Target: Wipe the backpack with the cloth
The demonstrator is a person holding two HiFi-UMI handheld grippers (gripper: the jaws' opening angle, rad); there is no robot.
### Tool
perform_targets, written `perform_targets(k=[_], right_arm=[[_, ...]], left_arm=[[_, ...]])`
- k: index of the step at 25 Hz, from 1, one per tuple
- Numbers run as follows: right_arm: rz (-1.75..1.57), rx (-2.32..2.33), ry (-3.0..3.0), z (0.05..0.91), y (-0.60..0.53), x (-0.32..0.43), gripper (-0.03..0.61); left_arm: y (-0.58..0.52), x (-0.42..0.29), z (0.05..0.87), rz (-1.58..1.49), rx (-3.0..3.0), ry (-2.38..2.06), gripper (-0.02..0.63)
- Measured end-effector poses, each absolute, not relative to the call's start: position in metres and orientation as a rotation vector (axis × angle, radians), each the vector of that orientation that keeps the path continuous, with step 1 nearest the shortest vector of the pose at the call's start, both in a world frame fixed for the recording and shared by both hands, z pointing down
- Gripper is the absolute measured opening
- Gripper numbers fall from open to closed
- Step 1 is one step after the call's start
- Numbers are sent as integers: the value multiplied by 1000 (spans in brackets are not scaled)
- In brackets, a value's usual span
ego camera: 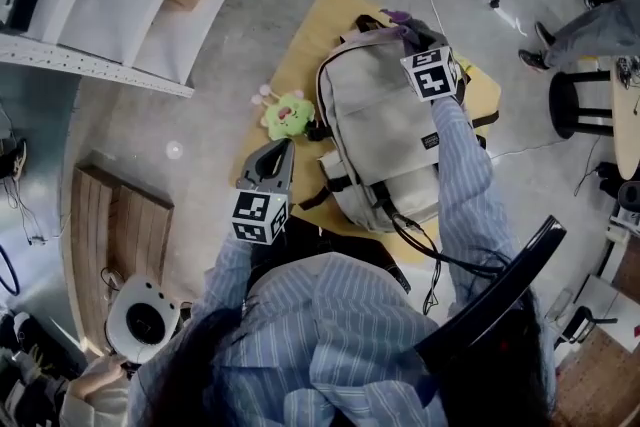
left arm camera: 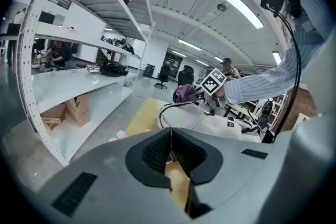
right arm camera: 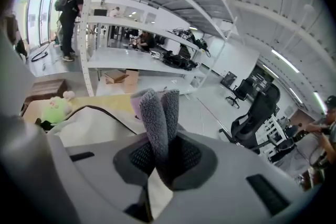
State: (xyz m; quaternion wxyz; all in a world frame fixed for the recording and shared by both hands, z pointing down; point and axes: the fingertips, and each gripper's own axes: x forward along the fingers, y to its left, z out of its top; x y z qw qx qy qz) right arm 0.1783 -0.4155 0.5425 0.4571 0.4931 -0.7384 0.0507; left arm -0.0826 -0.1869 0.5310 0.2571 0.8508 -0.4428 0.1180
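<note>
I see a pale yellow wooden tabletop (ego camera: 300, 50) carrying the beige fabric backpack (ego camera: 375, 130), which lies flat. My striped sleeve (ego camera: 465, 175) covers its right edge. The right gripper (right arm camera: 161, 160) is at the pack's top end, jaws clamped on a folded grey fleecy cloth (right arm camera: 157, 115). Its marker cube (ego camera: 432, 73) hides the contact, so I cannot tell whether the cloth touches the pack. The left gripper (left arm camera: 170, 150) hovers left of the pack, jaws together on nothing. A small green plush toy (ego camera: 288, 115) lies beside the pack.
</note>
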Motion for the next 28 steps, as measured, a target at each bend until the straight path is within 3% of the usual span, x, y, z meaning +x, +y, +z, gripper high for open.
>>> perform_targets(k=[18,28], right_arm=[[-70,783,-2145,561,-353,6,41],[-120,645,-2173,568,-334,-49,41]], left_arm=[[-168,-99,545,349,2271,-1204,6],[-159,-117,553,364,2232,-1239,6]])
